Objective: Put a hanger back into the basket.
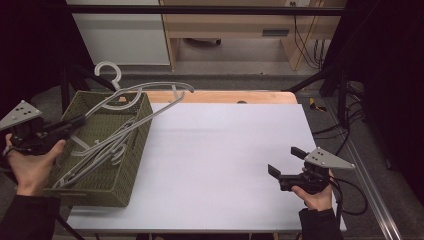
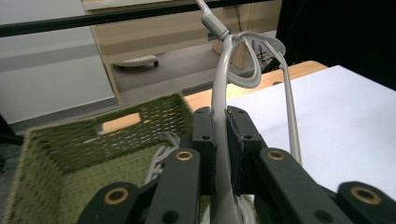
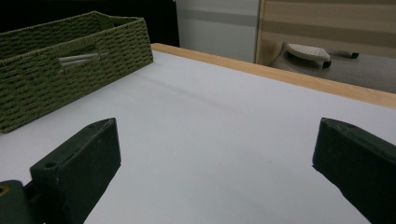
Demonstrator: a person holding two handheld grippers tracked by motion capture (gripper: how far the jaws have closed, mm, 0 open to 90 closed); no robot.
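The left gripper (image 1: 75,121) has its jaws pressed together on the grey arm of a clothes hanger (image 1: 145,95), which is lifted and tilted above the green woven basket (image 1: 135,145) at the table's left edge, its hook up past the basket's far rim. More grey hangers (image 1: 100,152) lie inside the basket. The right gripper (image 1: 285,162) sits low over the white tabletop (image 1: 220,150), well apart from the basket, its jaws spread wide and holding nothing.
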